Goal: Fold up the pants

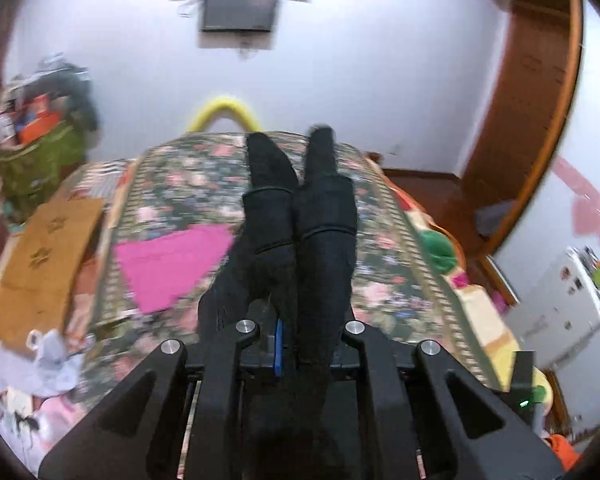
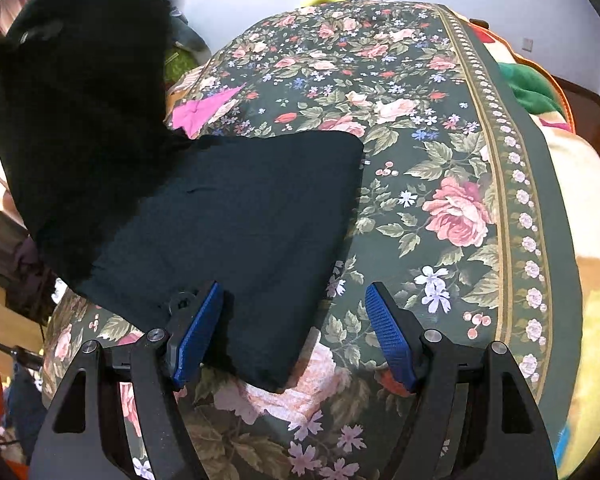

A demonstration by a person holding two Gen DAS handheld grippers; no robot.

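Observation:
Black pants hang lifted in the left wrist view, their two legs trailing away over the floral bed. My left gripper is shut on the pants' near end, cloth pinched between the jaws. In the right wrist view the pants lie partly flat on the floral bedspread, with the left part raised in a dark fold. My right gripper is open, its blue pads straddling the near corner of the flat part, just above it.
A pink cloth lies on the bed left of the pants, also in the right wrist view. A cardboard box and clutter sit at the left. Green fabric lies at the bed's right edge.

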